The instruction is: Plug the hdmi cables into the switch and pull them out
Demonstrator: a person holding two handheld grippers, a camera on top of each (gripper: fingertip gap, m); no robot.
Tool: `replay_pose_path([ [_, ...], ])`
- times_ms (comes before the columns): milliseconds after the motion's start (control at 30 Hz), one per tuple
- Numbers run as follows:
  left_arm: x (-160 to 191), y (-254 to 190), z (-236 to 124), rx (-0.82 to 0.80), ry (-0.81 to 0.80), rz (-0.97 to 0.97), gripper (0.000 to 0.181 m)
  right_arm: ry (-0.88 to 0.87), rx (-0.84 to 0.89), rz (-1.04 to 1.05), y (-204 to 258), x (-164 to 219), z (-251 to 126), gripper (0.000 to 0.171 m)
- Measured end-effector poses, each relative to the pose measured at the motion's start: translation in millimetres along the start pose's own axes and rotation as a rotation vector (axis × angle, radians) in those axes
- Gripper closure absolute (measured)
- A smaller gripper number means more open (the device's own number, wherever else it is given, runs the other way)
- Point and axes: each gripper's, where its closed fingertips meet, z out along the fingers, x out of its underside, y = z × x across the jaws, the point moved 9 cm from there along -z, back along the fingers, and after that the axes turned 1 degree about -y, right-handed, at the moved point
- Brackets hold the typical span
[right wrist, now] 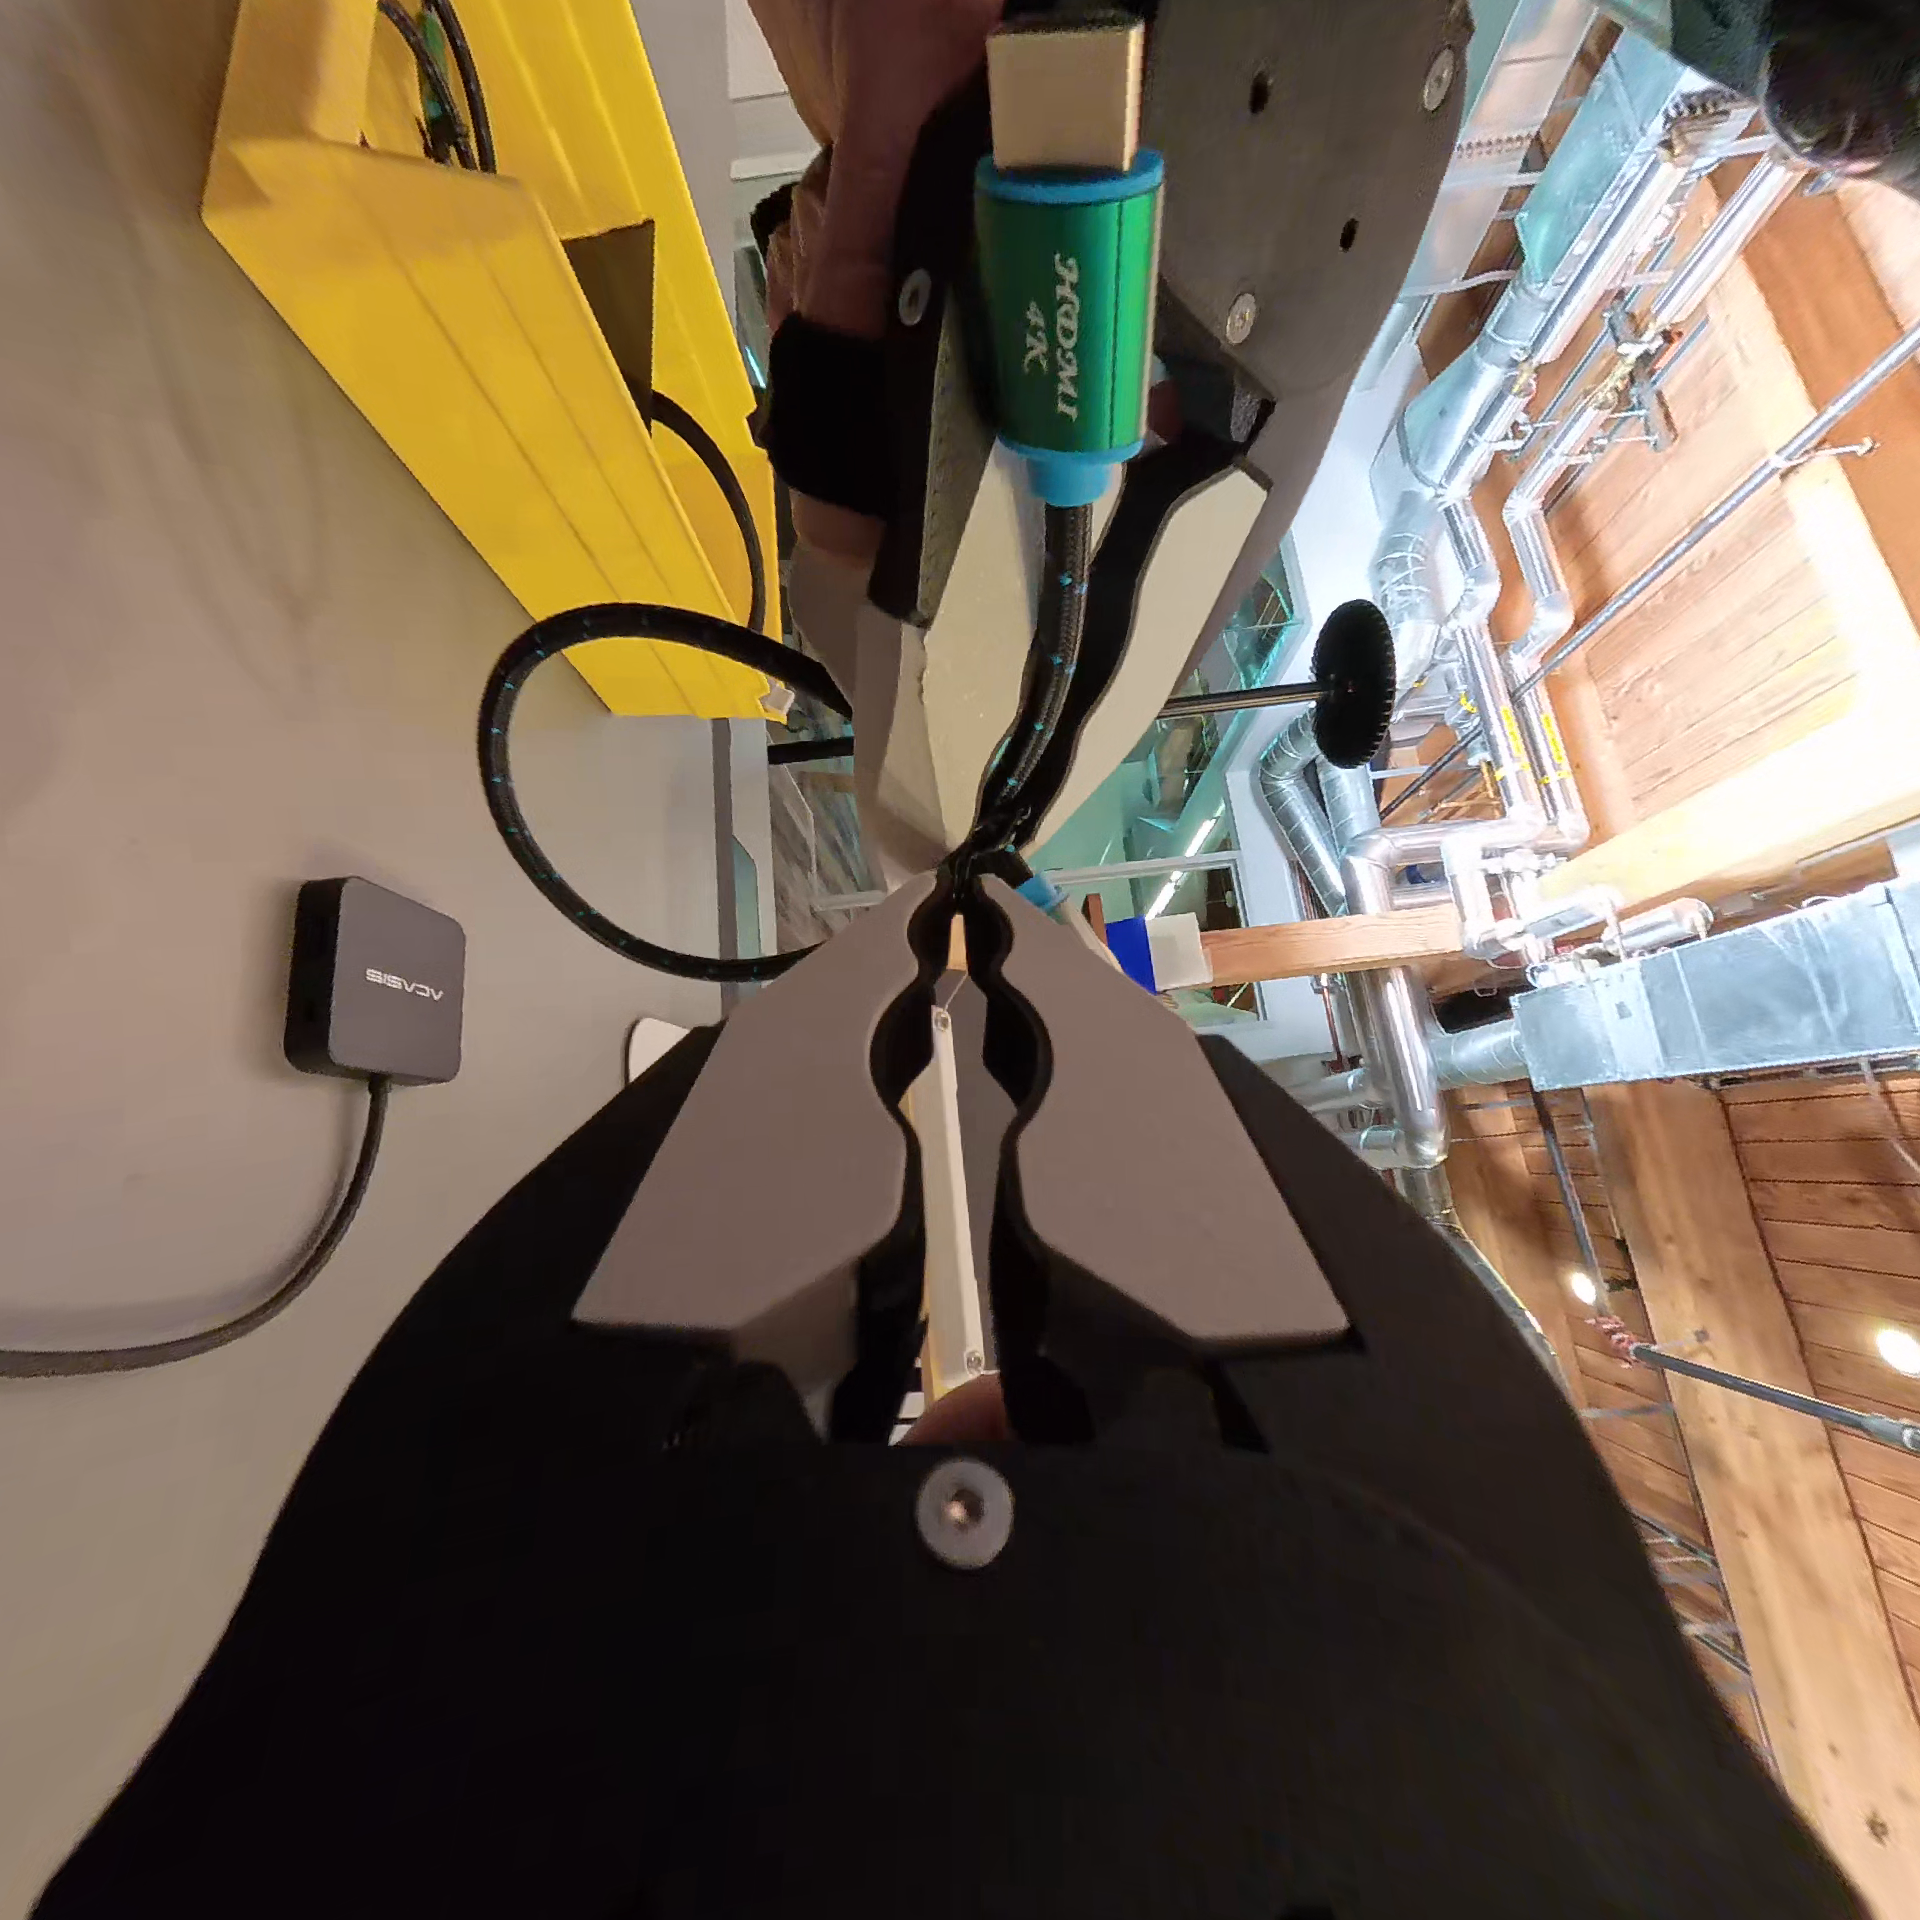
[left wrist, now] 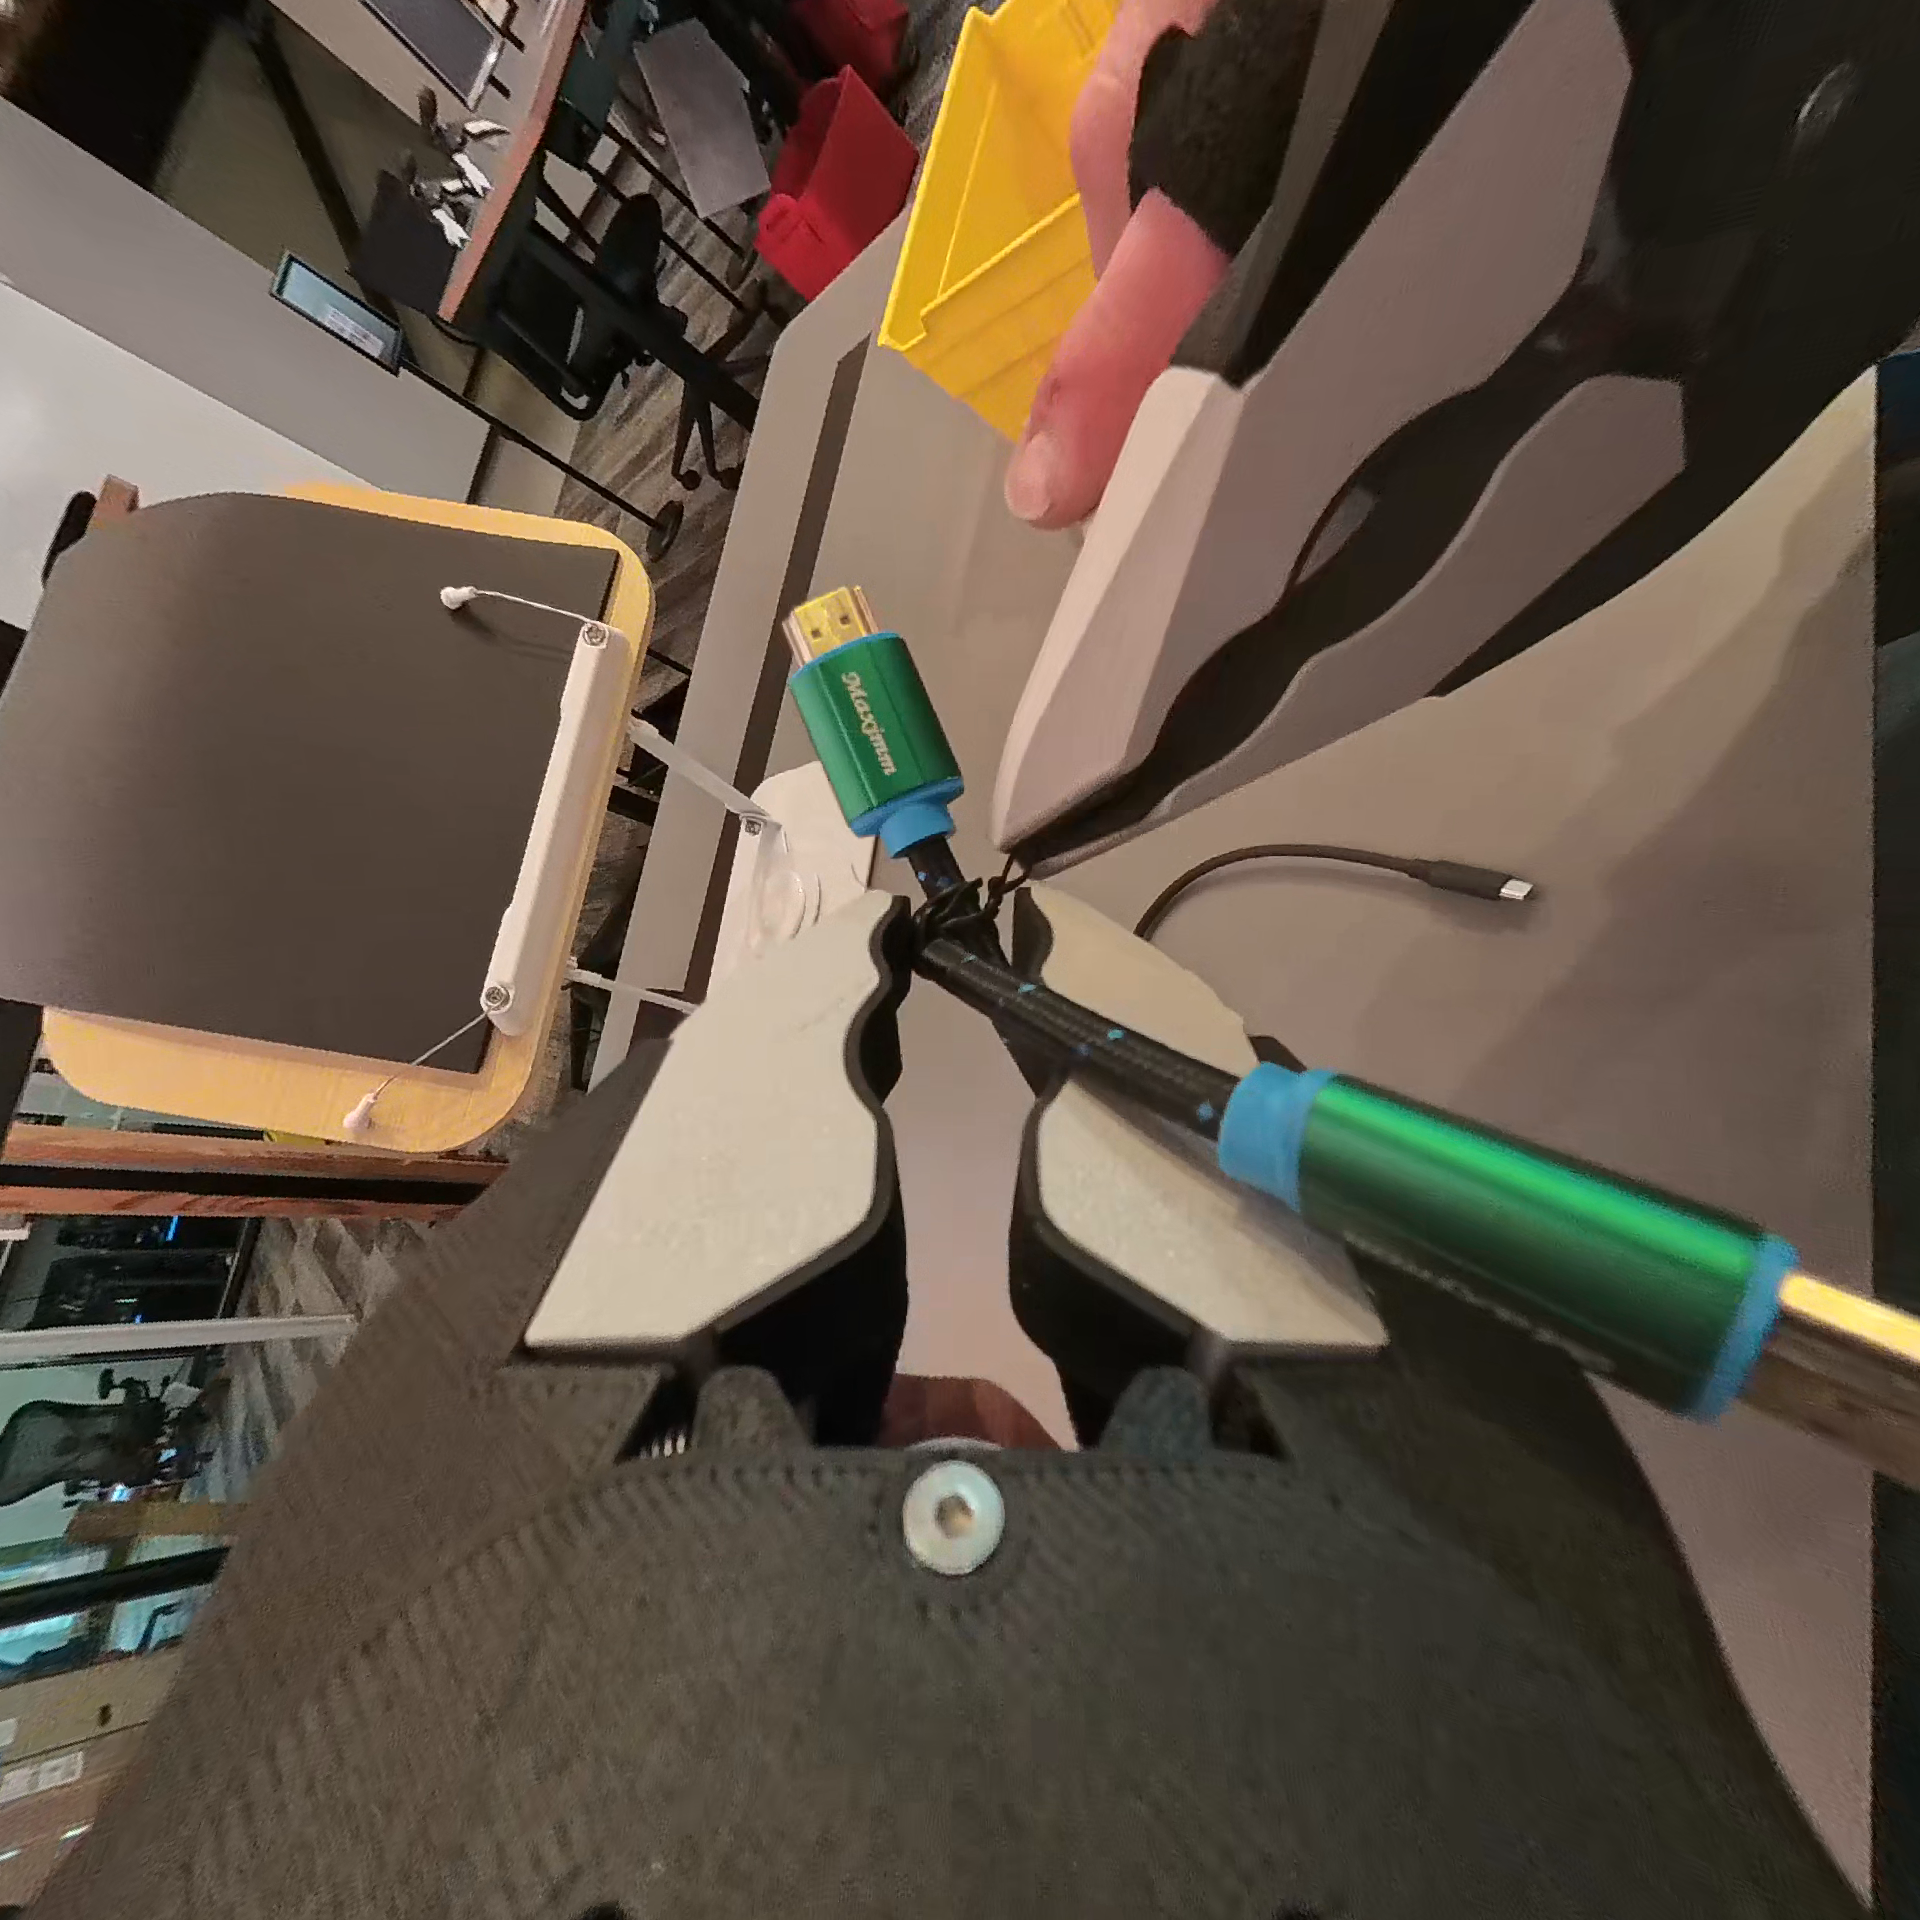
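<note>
A black braided HDMI cable (left wrist: 1091, 1023) with green and blue plugs is bunched and bound by a thin black tie (left wrist: 971, 894). My left gripper (left wrist: 961, 920) is shut on the cable at the bunch. One plug (left wrist: 873, 727) sticks up beyond the tips, and the other plug (left wrist: 1507, 1236) lies across my right-hand finger. My right gripper (right wrist: 961, 888) meets it tip to tip and is shut on the tie; it also shows in the left wrist view (left wrist: 1013, 847). The grey square switch (right wrist: 374, 982) lies on the table (right wrist: 156, 675) to the left, apart from both grippers. A cable loop (right wrist: 582, 810) hangs over the table.
A yellow bin (right wrist: 468, 343) with more cables stands on the table beyond the switch; it also shows in the left wrist view (left wrist: 987, 239). A thin black lead with a small plug (left wrist: 1455, 878) lies on the table. A black-and-wood panel (left wrist: 291, 779) stands past the table edge. Left tips and right tips are each some 20 cm from the grey square switch (right wrist: 374, 982).
</note>
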Motion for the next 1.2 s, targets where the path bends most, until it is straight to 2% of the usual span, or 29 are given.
replay_pose_path([
  [100, 1, -1, 1, -0.003, 0.012, 0.021, 0.164, 0.000, -0.048, 0.111, -1, 2, 1, 0.171],
  [167, 0, -2, 1, -0.033, -0.001, 0.047, 0.164, -0.025, -0.093, 0.357, -7, 6, 1, 0.171],
  [333, -4, -1, -3, -0.117, -0.032, 0.132, 0.164, -0.232, -0.264, 1.280, -13, 27, 4, 0.171],
  [433, -5, -5, -4, -0.204, -0.070, 0.247, 0.164, -0.488, -0.460, 2.007, 1, 42, 8, 0.171],
  [467, -5, -8, -4, -0.250, -0.078, 0.330, 0.164, -0.558, -0.496, 2.165, 9, 42, 9, 0.171],
  [567, 0, -16, -1, -0.315, -0.097, 0.437, 0.164, -0.619, -0.428, 2.234, 21, 38, 7, 0.171],
  [633, 3, -15, 2, -0.288, -0.080, 0.417, 0.164, -0.549, -0.334, 2.094, 21, 36, 6, 0.171],
  [700, 3, -10, 0, -0.258, -0.098, 0.331, 0.164, -0.462, -0.247, 1.820, 12, 30, 1, 0.151],
  [733, 4, -6, 0, -0.222, -0.083, 0.283, 0.164, -0.400, -0.204, 1.629, 7, 26, -2, 0.145],
  [867, 6, 0, -1, -0.122, -0.048, 0.161, 0.164, -0.128, -0.044, 0.752, -2, 7, -6, 0.148],
  [933, 4, 1, -1, -0.099, -0.050, 0.122, 0.164, -0.067, -0.002, 0.456, 1, 0, -4, 0.152],
  [1033, 4, 0, 0, -0.034, -0.019, 0.076, 0.164, -0.021, 0.015, 0.197, 6, -2, -1, 0.156],
  [1200, 3, 1, -1, 0.044, -0.004, -0.003, 0.164, 0.000, 0.029, -0.002, 11, -2, 3, 0.158],
])
